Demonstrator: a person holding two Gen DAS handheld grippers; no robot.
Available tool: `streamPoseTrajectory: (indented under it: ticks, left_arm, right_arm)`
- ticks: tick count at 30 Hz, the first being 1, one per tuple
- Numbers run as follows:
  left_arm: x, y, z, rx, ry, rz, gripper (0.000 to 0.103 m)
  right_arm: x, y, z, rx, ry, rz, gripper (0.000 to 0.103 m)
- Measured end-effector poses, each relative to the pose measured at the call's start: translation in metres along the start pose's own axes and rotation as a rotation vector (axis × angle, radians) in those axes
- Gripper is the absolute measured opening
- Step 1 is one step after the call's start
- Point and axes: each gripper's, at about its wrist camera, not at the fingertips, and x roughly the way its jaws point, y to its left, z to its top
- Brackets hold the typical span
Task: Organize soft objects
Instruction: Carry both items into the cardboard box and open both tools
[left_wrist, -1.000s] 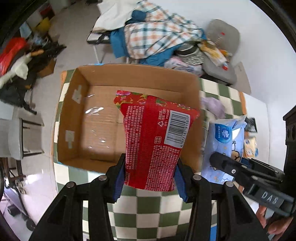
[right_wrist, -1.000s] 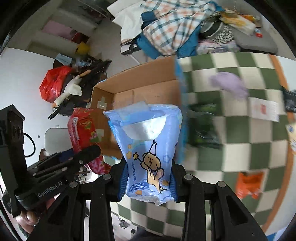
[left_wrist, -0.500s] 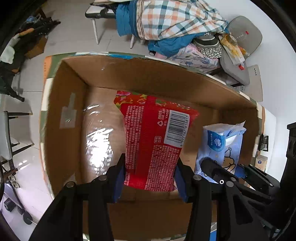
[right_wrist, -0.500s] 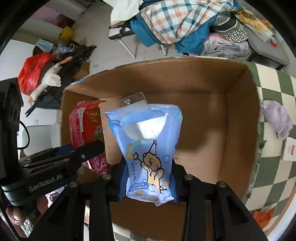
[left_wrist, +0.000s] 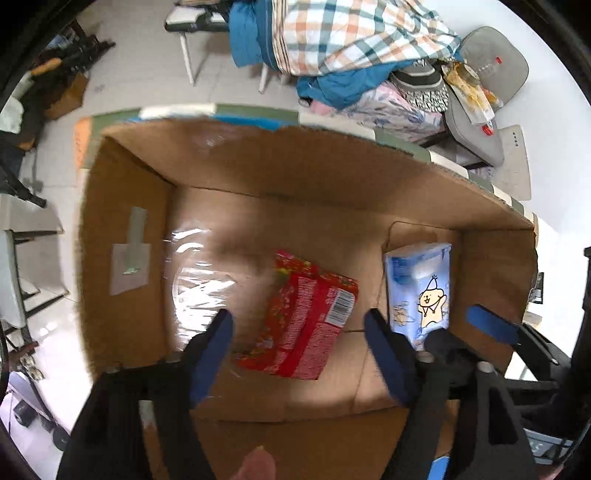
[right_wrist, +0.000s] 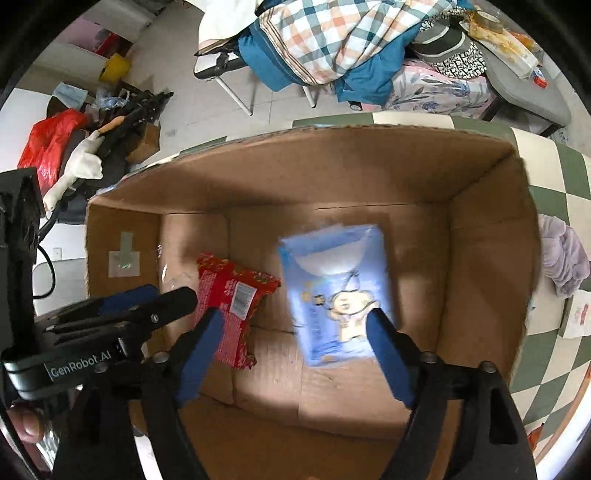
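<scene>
Up close, both grippers hang over the open cardboard box (left_wrist: 122, 206) with their fingers spread wide and nothing between them. The left gripper (left_wrist: 299, 350) sits above the red snack pack (left_wrist: 303, 321), which lies tilted on the box floor, barcode side up. Next to it, the right gripper (right_wrist: 295, 350) hangs over the blue tissue pack (right_wrist: 332, 291) with the cartoon dog on it. That one looks blurry in the right wrist view, so I can't tell if it's actually resting on the floor. In the left wrist view it sits near the box's right wall, a little apart from the red pack.

The box stands on a green and white checkered surface (right_wrist: 554, 177), and a purple cloth (right_wrist: 561, 258) is bunched up just outside the right wall. Past the far edge there's a chair with a plaid blanket (left_wrist: 351, 40) piled on it.
</scene>
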Motion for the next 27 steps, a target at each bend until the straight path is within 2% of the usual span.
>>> streamPoseTrajectory:
  ticks: [2,6,13,19,27]
  left_arm:
    - [-0.012,0.002,-0.009,0.003,-0.037,0.008,0.087]
    - [-0.027,0.006,-0.026,0.005,-0.084,0.022,0.090]
    - [-0.053,0.006,-0.071,0.008,-0.176,0.078,0.090]
    - [-0.071,-0.002,-0.105,0.034,-0.242,0.129,0.090]
    - [-0.098,-0.008,-0.143,0.037,-0.311,0.143,0.090]
  right_arm:
    - [-0.007,0.003,-0.005,-0.015,-0.011,-0.016,0.092]
    - [-0.023,0.009,-0.024,-0.043,-0.043,-0.065,0.103]
    - [-0.045,0.012,-0.069,-0.076,-0.090,-0.184,0.103]
    - [-0.070,0.010,-0.108,-0.076,-0.143,-0.215,0.103]
    - [-0.107,0.011,-0.157,-0.068,-0.220,-0.238,0.103]
